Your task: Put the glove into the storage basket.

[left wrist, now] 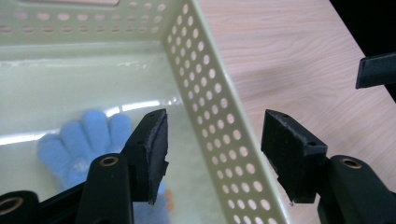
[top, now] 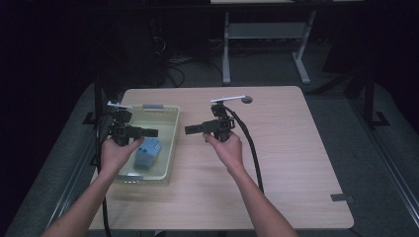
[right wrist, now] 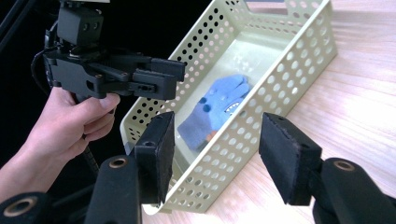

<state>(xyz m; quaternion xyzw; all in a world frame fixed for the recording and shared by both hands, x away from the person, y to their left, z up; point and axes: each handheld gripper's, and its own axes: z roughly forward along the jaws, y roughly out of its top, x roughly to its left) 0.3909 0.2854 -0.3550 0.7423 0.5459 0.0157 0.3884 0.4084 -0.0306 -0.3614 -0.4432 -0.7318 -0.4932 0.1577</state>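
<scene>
On the table (top: 286, 163) there is one pale perforated basket (top: 170, 143), near its left edge. Inside the basket lies one blue glove (top: 148, 153). Two grippers are above the table: the left gripper (top: 154, 132) and the right gripper (top: 188, 130). One dark strip of tape (top: 342, 198) lies near the table's right front corner.

Light wooden table (top: 291, 163), grey tape strip (top: 342, 198) at its near right corner.

No readable text, label, brand or number appears on the basket, glove, grippers or table.
</scene>
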